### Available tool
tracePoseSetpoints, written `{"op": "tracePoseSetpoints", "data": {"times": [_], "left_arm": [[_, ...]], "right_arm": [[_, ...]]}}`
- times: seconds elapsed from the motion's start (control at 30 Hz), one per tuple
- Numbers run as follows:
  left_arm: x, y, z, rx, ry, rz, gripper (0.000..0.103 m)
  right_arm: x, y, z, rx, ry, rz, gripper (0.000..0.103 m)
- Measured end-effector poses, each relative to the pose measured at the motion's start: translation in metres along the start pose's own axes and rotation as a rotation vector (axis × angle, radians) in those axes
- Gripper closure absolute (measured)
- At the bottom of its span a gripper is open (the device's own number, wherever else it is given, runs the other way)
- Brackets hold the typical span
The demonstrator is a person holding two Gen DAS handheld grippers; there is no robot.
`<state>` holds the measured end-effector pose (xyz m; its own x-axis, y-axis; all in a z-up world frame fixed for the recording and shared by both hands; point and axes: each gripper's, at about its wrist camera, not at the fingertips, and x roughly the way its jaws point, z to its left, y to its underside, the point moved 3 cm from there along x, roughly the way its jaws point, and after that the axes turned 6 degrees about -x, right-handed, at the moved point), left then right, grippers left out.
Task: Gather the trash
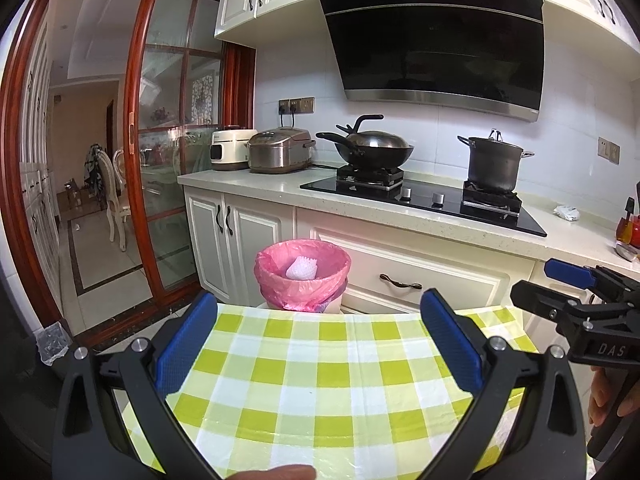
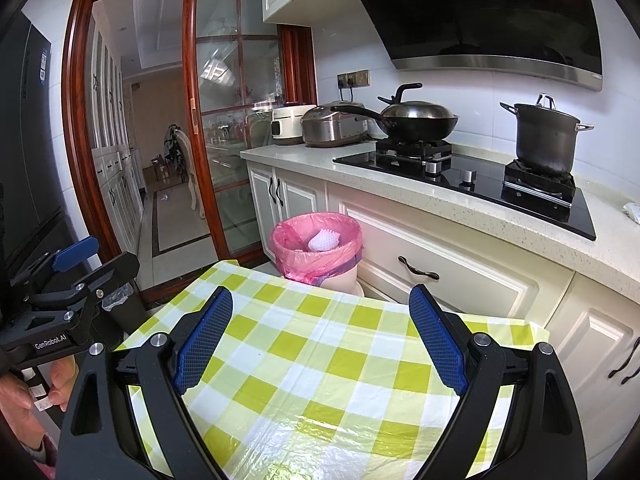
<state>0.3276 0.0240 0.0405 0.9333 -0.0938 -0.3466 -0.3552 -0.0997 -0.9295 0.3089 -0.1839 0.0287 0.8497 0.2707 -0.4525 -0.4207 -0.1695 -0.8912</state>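
Trash [image 1: 567, 213] sits near the bench's [image 1: 440, 216] right edge; our left claw [image 1: 320, 344] and right claw [image 2: 320, 340], both spread, could push it off.

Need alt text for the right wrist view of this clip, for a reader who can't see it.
The open, empty right gripper hovers over a green-and-white checked tablecloth, facing a pink-lined trash bin that holds a white foam wrapper. Beyond are white cabinets and a stove bearing a wok and pot; the left gripper is at left.
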Motion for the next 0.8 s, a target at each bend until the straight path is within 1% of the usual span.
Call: {"op": "tracePoseSetpoints", "data": {"times": [0.1,0.27,0.47,0.8], "left_arm": [[-0.0032,-0.0012,0.0011,-0.004,-0.011,-0.019,0.005],[-0.0077,-0.0034,0.0017,-0.019,0.022,-0.032,0.005],[-0.0058,-0.0013,-0.0009,-0.010,0.040,-0.019,0.005],[-0.0055,0.0036,-0.0020,-0.005,0.037,-0.022,0.005]], "right_arm": [[-0.0003,-0.0001,0.0004,-0.001,-0.002,-0.003,0.019],[-0.0022,0.0001,0.0023,-0.003,-0.003,-0.012,0.019],[-0.0036,-0.0005,0.0019,0.000,-0.008,-0.017,0.019],[-0.0030,0.0002,-0.0009,0.002,-0.006,-0.014,0.019]]}}
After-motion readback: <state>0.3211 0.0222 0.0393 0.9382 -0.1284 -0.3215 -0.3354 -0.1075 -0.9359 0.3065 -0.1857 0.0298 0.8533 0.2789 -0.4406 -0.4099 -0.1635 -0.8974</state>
